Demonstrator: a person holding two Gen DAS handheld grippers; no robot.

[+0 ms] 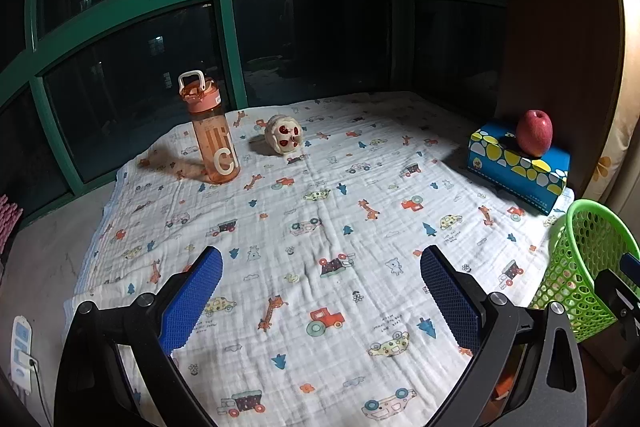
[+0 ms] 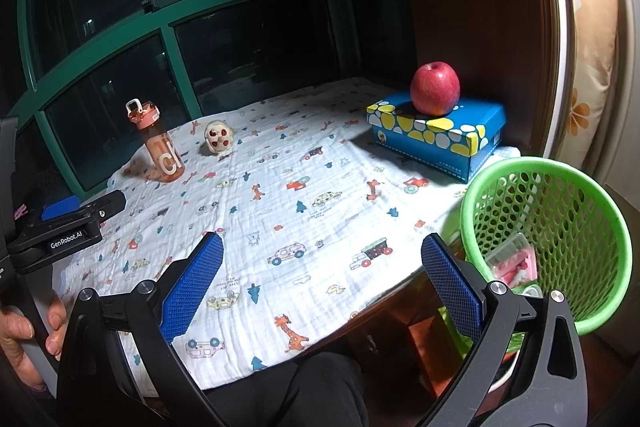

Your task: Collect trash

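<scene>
A green mesh basket (image 2: 548, 239) stands off the table's right edge, with pink and white wrappers (image 2: 514, 263) inside; it also shows in the left wrist view (image 1: 580, 267). My left gripper (image 1: 320, 291) is open and empty above the patterned cloth (image 1: 304, 227). My right gripper (image 2: 322, 283) is open and empty over the cloth's front right edge, just left of the basket. The left gripper's body (image 2: 64, 227) shows at the left of the right wrist view.
An orange water bottle (image 1: 210, 131) and a small round cream toy (image 1: 283, 134) stand at the back left. A red apple (image 2: 435, 89) rests on a blue patterned box (image 2: 436, 135) at the back right. Dark windows lie behind; a wooden panel is on the right.
</scene>
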